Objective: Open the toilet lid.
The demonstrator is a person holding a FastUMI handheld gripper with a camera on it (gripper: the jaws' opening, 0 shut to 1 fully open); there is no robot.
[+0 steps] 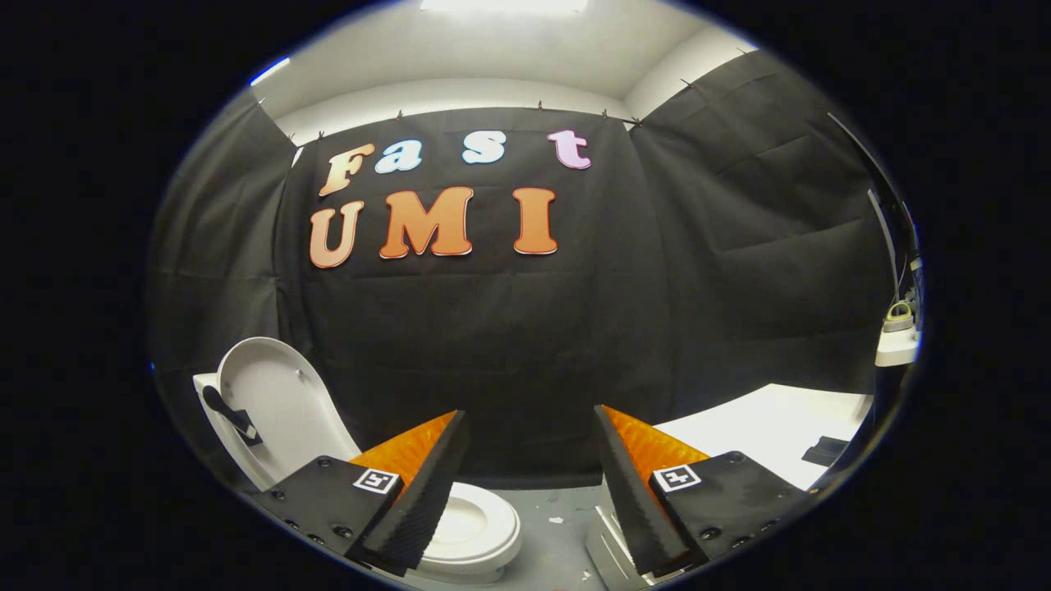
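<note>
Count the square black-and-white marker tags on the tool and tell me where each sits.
2. One marker tag sits on the left finger's base, near the toilet seat and raised lid. The other sits on the right finger's base. The tool is open, holding nothing. Others may be hidden.

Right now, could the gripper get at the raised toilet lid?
Probably yes: the gripper is open, holding nothing, and the toilet lid stands upright beyond its left finger with nothing between; it would have to swing that way.
</note>
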